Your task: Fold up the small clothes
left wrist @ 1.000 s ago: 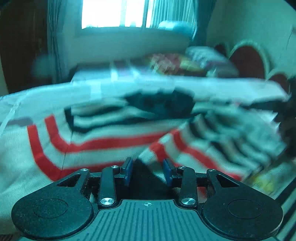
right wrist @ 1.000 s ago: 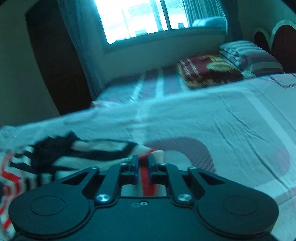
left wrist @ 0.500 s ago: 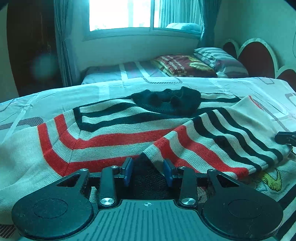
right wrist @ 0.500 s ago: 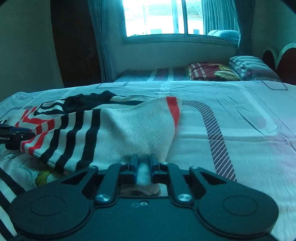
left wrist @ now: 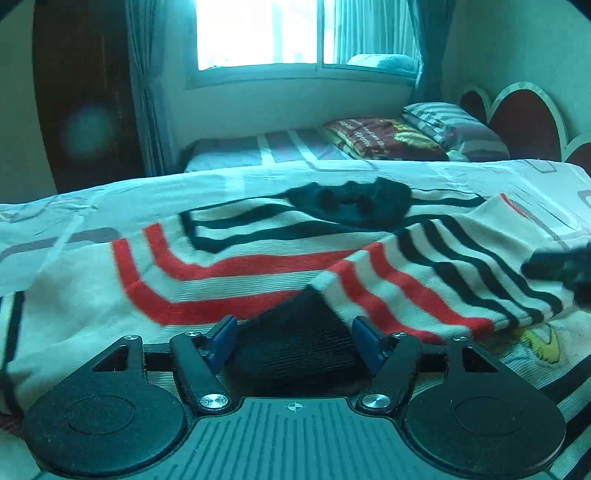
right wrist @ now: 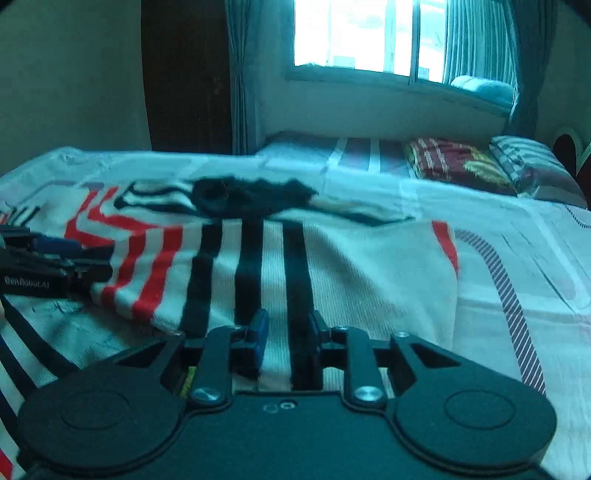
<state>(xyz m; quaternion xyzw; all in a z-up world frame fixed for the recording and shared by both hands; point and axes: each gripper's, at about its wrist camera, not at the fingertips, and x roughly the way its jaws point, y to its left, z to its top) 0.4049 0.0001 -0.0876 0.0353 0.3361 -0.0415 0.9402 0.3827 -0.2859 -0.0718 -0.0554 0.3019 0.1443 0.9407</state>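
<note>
1. Both tongs have let go: the left gripper (left wrist: 295, 341), which half a second ago had its blue pads closer together at the sweater's hem, now stands with jaws spread wide and nothing between them; the right gripper (right wrist: 286, 334), pinched on the cloth then, now has its jaws parted, the knit merely lying in the gap
2. That release suggests one fold is finished: the striped sweater (left wrist: 258, 254) lies flat on the bed with its right side turned over the body, black stripes uppermost (right wrist: 251, 266), and the black collar (left wrist: 351, 206) at the far end
3. A next fold probably needs a fresh grasp, likely at the side that lies unfolded
4. The sweater rests on a printed bedsheet (right wrist: 517, 266), soft and lightly wrinkled
5. Beyond are a second bed, a red patterned blanket (left wrist: 384, 138), a striped pillow (left wrist: 454, 127), a bright window (right wrist: 354, 33) with curtains, and a scalloped headboard (left wrist: 524, 122)
</note>
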